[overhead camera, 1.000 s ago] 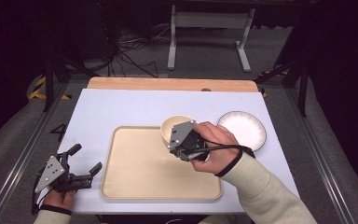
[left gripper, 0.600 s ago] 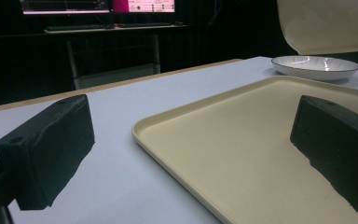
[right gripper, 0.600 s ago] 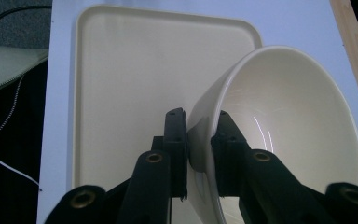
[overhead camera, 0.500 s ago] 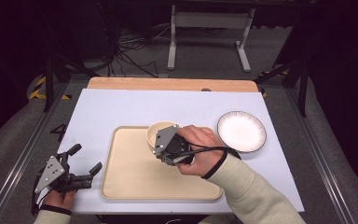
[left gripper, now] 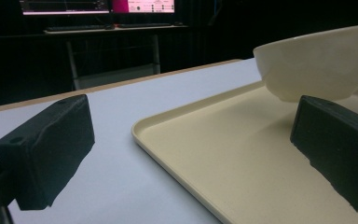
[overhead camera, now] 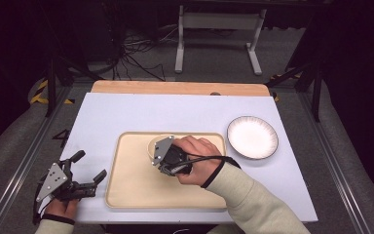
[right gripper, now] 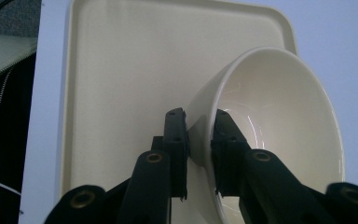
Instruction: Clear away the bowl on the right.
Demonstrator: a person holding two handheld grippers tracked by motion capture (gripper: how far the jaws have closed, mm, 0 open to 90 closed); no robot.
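Tray [overhead camera: 136,192] floor is bare in front of and left of the bowl [overhead camera: 152,146], so there's room to pass there; the bowl, pinched by the right gripper [overhead camera: 157,155], blocks the tray's far middle. Plate [overhead camera: 252,137] sits just right of the tray, taking that strip. Left gripper [overhead camera: 88,166], jaws apart w/ nothing between, stands off the tray's near-left corner; far half of the table [overhead camera: 175,109] is free.

No legible text, labels or numbers; monitor [left gripper: 98,5] screen content too blurred to read.
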